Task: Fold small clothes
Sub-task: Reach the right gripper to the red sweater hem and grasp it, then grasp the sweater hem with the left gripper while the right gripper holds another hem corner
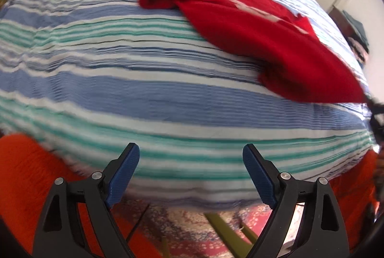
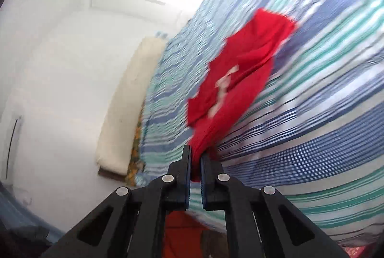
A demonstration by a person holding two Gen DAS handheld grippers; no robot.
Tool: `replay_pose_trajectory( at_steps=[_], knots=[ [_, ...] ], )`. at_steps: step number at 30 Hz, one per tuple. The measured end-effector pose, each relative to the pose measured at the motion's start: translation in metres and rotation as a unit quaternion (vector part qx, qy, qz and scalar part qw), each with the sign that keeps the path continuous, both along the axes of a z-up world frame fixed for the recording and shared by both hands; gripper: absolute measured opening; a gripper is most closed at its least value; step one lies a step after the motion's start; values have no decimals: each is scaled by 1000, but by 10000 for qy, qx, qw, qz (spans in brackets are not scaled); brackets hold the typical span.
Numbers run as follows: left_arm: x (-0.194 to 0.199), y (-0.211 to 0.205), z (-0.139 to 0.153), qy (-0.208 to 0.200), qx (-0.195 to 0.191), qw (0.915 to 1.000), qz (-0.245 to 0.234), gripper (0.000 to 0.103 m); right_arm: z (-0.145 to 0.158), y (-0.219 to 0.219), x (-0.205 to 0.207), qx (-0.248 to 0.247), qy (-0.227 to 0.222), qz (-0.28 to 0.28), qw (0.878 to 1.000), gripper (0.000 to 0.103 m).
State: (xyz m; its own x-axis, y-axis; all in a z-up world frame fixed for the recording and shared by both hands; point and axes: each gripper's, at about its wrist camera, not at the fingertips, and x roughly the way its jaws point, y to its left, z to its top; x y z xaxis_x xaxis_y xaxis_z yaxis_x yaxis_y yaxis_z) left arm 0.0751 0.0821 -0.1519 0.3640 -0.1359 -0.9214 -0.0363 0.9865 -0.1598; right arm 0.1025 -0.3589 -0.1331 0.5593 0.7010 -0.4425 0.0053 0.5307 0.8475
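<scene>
A small red shirt [image 1: 252,25] with white lettering lies stretched across the striped bed cover [image 1: 120,80], its near corner drawn toward the right edge of the left wrist view. My right gripper [image 2: 196,157] is shut on that corner of the red shirt [image 2: 230,90], and the cloth runs taut from the pads up over the bed. My left gripper [image 1: 191,157] hangs open above the near edge of the bed, well short of the shirt, with nothing between its blue pads [image 1: 124,174].
The bed cover [image 2: 312,114] has blue, green and white stripes. An orange blanket [image 1: 21,176] hangs at the bed's near side over a patterned rug [image 1: 187,229]. A cream pillow [image 2: 127,109] lies by the white wall. A door and shelves stand far right.
</scene>
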Motion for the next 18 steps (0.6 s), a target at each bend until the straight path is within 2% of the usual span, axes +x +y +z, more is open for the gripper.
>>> replay_pose_trajectory(
  at_steps=[3, 6, 9, 12, 14, 16, 18],
  knots=[
    [25, -16, -13, 136, -175, 9996, -151, 90, -44, -12, 10, -585, 510, -272, 9966, 7],
    [45, -46, -17, 72, -402, 9980, -476, 90, -72, -9, 17, -632, 952, -375, 9927, 7],
    [62, -72, -19, -92, -626, 9952, -752, 90, -65, -7, 23, -710, 829, -336, 9935, 7],
    [79, -85, -30, -117, -631, 9949, -778, 86, -64, -2, 25, -786, 765, -283, 9936, 7],
    [88, -90, -39, -96, -495, 9956, -786, 72, -63, 2, 24, -735, 762, -304, 9939, 7],
    [95, -93, -43, -126, -409, 9963, -750, 63, -71, -3, 22, -738, 730, -300, 9941, 7],
    [103, -95, -44, -105, -639, 9952, -736, 39, -71, -9, 20, -796, 701, -267, 9940, 7]
  ],
)
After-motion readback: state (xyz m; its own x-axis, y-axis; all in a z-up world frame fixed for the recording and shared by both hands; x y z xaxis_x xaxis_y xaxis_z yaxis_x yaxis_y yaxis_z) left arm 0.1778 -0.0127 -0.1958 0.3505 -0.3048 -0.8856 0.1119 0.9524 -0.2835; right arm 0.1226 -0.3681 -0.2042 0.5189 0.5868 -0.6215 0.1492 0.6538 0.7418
